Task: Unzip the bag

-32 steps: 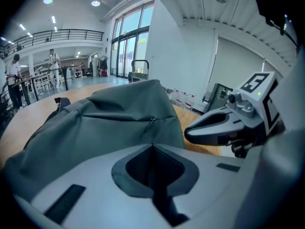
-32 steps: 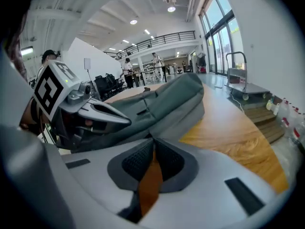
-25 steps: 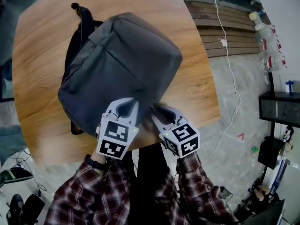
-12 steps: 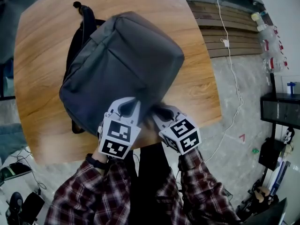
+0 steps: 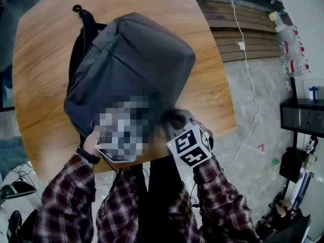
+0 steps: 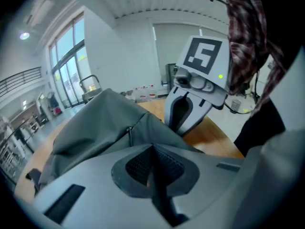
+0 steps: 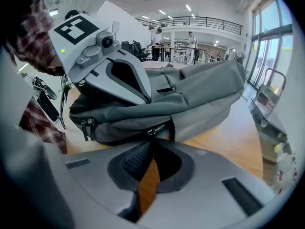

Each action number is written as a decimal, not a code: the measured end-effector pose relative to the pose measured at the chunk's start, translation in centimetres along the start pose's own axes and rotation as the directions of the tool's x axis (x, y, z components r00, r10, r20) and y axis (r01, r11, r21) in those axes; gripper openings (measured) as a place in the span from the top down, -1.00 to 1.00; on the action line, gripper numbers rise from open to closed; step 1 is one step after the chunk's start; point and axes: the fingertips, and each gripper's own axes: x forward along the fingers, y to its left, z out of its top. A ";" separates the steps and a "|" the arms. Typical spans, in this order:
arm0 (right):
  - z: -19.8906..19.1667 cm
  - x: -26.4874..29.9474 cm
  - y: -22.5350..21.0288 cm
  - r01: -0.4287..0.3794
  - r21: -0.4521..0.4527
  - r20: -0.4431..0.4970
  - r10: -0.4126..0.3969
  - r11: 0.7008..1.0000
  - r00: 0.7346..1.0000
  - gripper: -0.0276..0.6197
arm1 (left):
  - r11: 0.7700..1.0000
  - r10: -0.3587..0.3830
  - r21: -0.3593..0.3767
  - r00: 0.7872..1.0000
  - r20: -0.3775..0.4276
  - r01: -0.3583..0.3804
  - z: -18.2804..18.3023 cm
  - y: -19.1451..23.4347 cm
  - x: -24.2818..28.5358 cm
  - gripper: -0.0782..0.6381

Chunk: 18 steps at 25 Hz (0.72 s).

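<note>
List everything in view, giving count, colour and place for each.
backpack: one, grey, lying on the table
table: one, brown wood, under the backpack
straps: black, sticking out past the backpack's far left side; count unclear
cable: one, white, on the floor right of the table
bottles: a few, clear, far upper right
sleeves: two, red plaid, bottom of the head view
watch: one, black, left wrist
left hand-held gripper: one, light grey, jaws together at the backpack's near edge
right hand-held gripper: one, light grey, jaw tips together just under a zip pull
</note>
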 end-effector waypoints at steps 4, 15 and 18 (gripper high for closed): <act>-0.8 -0.1 -2.1 0.048 -0.013 -0.007 -0.048 0.999 0.999 0.86 | 0.987 -0.096 0.132 0.995 0.035 0.090 1.0 0.2 2.1 0.76; -4.4 -2.3 0.4 0.031 0.266 0.016 -0.037 0.963 0.999 0.87 | 0.982 -0.187 -0.006 0.982 0.017 0.187 2.8 2.1 6.4 0.76; -4.7 -2.0 1.1 0.024 0.317 0.021 -0.032 0.948 0.999 0.87 | 0.985 -0.169 -0.030 0.986 0.006 0.169 3.0 3.0 7.2 0.76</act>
